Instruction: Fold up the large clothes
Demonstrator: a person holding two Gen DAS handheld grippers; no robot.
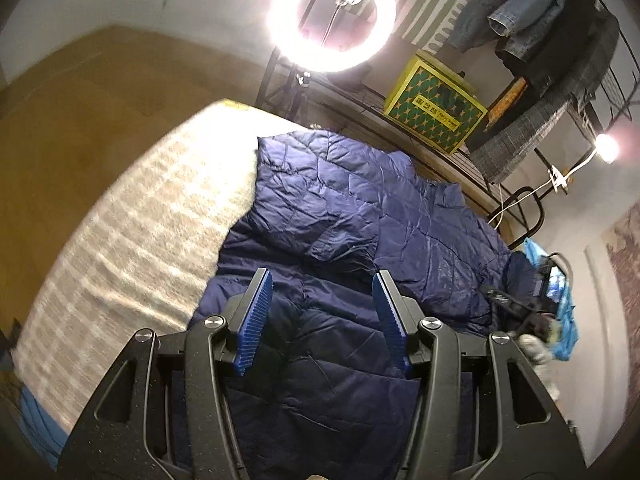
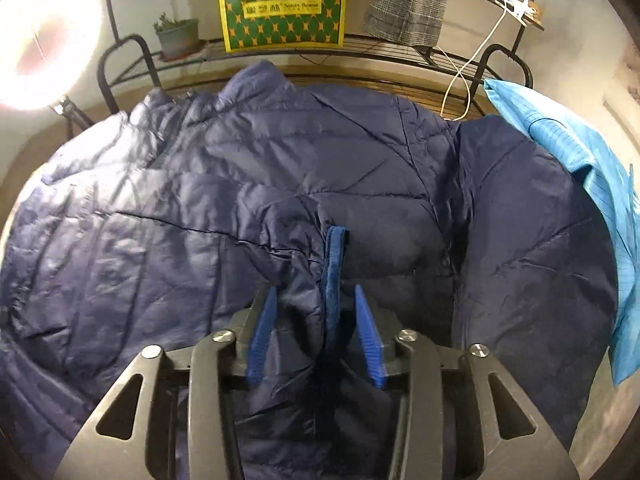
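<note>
right gripper (image 2: pixel 316 336) fingers spread, sleeve cuff (image 2: pixel 334 264) loose between, unpinched | left gripper (image 1: pixel 324 320) spread, empty, above navy puffer jacket (image 1: pixel 360 208) on mattress (image 1: pixel 120 232) | risk: slick shell slips, fold springs open; blue garment (image 2: pixel 580 168) may snag

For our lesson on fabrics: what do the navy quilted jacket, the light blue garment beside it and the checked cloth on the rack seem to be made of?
Navy quilted puffer jacket: likely nylon or polyester shell, since it has a slight sheen and puffy stitched panels. Light blue garment: thin woven cloth, matte with faint stripes and crisp creases. Grey checked cloth: probably wool-like weave, dull and plaid; hard to confirm.
</note>
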